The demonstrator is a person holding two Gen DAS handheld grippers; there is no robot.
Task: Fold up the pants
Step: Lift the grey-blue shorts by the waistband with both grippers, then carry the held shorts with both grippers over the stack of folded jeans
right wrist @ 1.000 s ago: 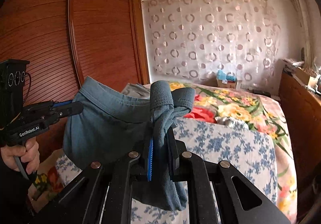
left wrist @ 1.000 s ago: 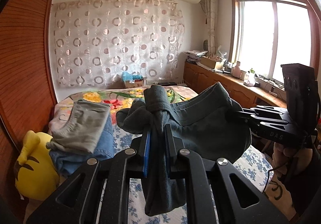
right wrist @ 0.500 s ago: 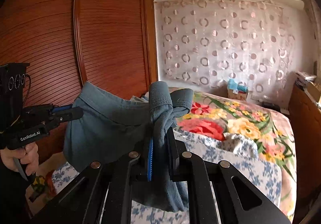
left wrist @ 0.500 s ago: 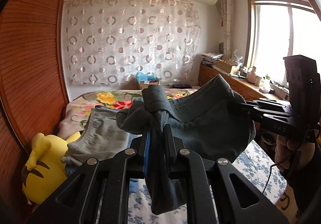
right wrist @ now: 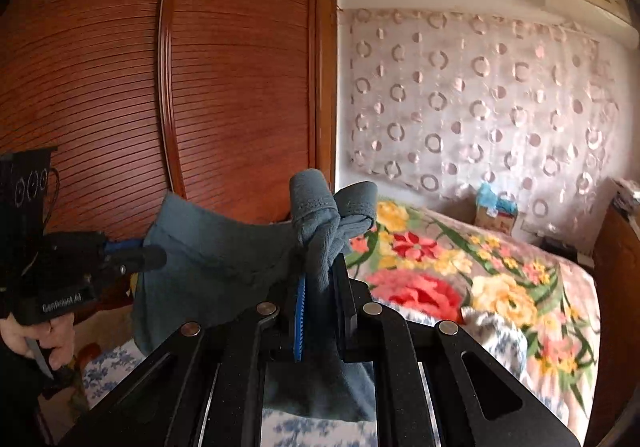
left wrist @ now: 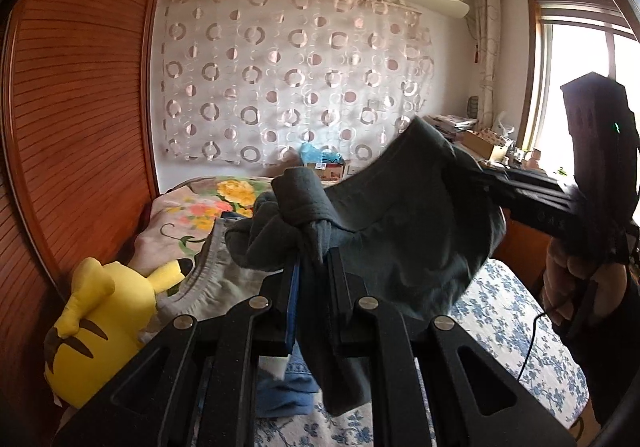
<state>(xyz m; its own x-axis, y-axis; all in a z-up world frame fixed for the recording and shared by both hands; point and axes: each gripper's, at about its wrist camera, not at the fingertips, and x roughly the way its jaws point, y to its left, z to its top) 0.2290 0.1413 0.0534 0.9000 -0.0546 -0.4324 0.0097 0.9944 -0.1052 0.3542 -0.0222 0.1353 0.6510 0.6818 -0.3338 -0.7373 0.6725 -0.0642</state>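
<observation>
A: Left wrist view first. The biggest things are the wooden wardrobe [left wrist: 80, 119] on the left and the bed [left wrist: 500, 327] below, with a blue flower sheet. Where are the pants?

B: The pants [left wrist: 400, 231] hang in the air above the bed, stretched between the two claws. Their long axis runs about level, from one claw across to the other, and loose cloth drops down toward the sheet.

A: How does the left claw [left wrist: 312, 287] stand?

B: It points forward and a little downward. Its jaws are nearly closed and pinch a bunched edge of the pants; a knot of cloth sticks up above the tips.

A: And the right claw [right wrist: 320, 287]?

B: The same pose, slightly downward, jaws nearly closed on another bunched edge. In the left wrist view it comes in from the right side, with a hand [left wrist: 568, 279] around its handle. In the right wrist view the left one comes in from the left, also with a hand [right wrist: 36, 335] on the grip.

A: Smaller things?

B: A folded grey garment [left wrist: 224, 287] lies on the bed, a blue one [left wrist: 284, 395] beside it, and a yellow plush toy [left wrist: 100, 327] sits against the wardrobe.
</observation>
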